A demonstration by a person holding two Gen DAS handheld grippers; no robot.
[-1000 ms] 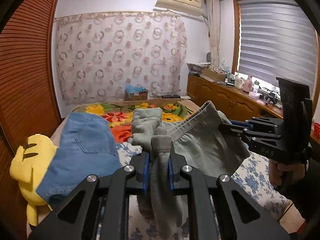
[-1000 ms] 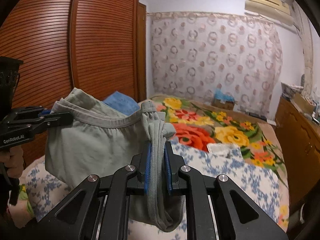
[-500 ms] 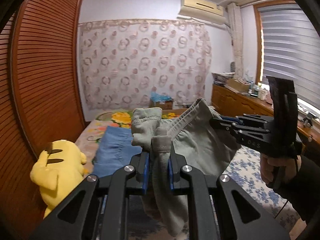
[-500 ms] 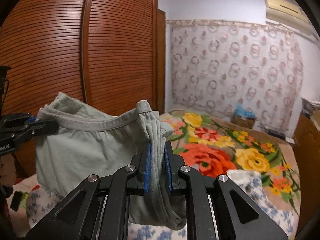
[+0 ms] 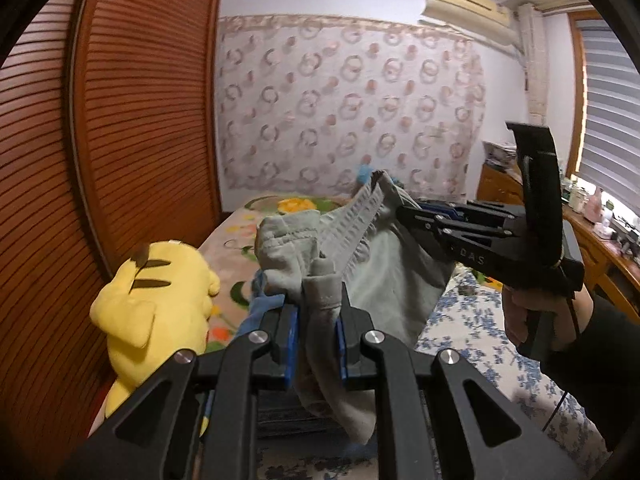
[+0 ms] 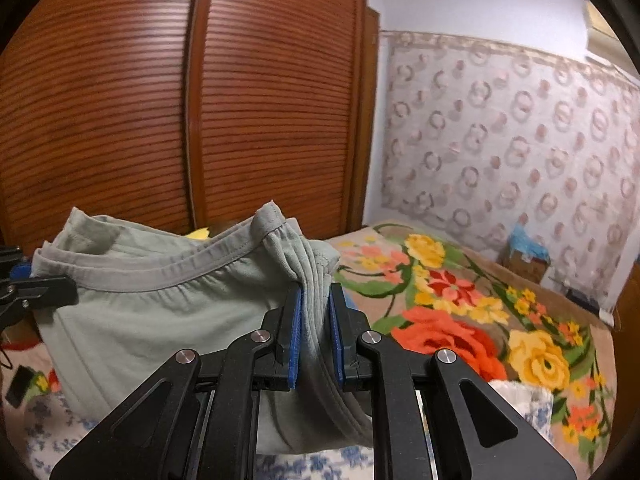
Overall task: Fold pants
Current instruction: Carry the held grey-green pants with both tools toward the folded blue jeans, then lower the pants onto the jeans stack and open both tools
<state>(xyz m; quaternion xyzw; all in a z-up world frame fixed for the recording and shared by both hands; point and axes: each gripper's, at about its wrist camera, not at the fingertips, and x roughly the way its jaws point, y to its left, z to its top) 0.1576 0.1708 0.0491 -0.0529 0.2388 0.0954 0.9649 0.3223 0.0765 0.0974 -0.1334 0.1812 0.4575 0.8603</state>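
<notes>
I hold folded grey-green pants [image 5: 384, 264] in the air above the bed, stretched between both grippers. My left gripper [image 5: 318, 320] is shut on one bunched end of the waistband. My right gripper [image 6: 315, 320] is shut on the other bunched end; it also shows in the left wrist view [image 5: 404, 211] at the right, clamped on the fabric. The pants [image 6: 160, 320] hang as a wide panel below the waistband, and the left gripper [image 6: 60, 290] pinches their left corner in the right wrist view.
A yellow plush toy [image 5: 156, 300] lies at the bed's left edge by the brown slatted wardrobe [image 6: 200, 100]. Blue denim [image 5: 260, 308] lies under the pants. A floral blanket [image 6: 460, 320] and a blue-flowered sheet [image 5: 472, 340] cover the bed. A wooden dresser [image 5: 592, 240] stands at right.
Both grippers have swung left toward the wardrobe with the pants still held between them. The denim piece has slid mostly out of sight beneath the pants.
</notes>
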